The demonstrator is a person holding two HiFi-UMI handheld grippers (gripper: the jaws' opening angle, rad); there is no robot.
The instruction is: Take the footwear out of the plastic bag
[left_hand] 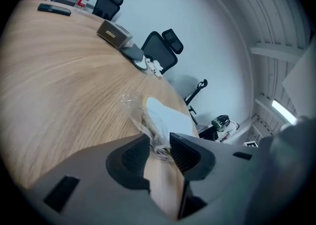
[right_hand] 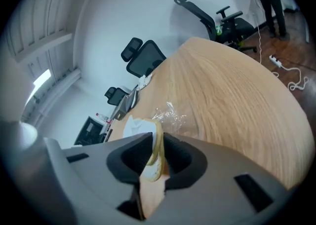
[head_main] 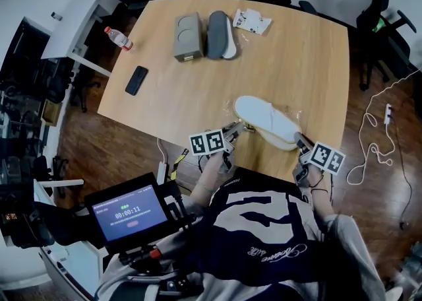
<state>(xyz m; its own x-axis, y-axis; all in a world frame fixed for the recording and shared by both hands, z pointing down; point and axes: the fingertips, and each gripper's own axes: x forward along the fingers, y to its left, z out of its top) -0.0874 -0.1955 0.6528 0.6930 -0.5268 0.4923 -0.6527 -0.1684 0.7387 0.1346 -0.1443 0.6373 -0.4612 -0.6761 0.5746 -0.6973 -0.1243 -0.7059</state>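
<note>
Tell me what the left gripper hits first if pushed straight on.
The left gripper would first meet the crumpled plastic bag, already bunched between the tips of its open jaws; the white slipper seems to lie right behind, though depth is unclear.

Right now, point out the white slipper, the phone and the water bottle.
white slipper (head_main: 262,116), head view, middle of upper
phone (head_main: 136,80), head view, middle of screen
water bottle (head_main: 119,39), head view, middle of body
</note>
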